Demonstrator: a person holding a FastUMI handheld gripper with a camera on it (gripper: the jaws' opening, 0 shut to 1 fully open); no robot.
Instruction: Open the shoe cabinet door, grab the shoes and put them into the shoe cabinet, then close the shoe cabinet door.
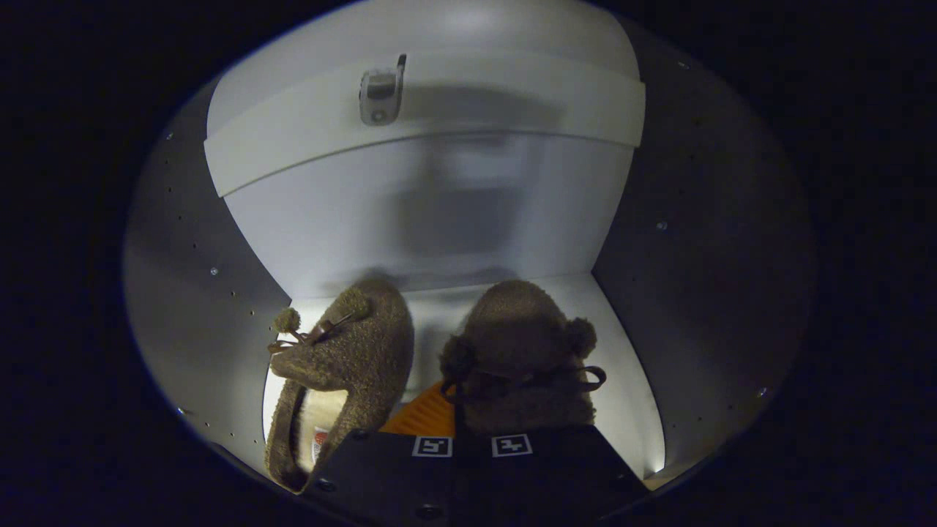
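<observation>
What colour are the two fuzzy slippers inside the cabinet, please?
Brown, seen in the gripper view: slippers just ahead of the gripper.

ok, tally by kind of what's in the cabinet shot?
Brown fuzzy slippers: 2, left one and right one, side by side on the cabinet floor, just ahead of the gripper
Metal fittings on the white rail: 1, the metal fitting
Total: 3
Whether the gripper's fingers are open or shut cannot be told.
</observation>
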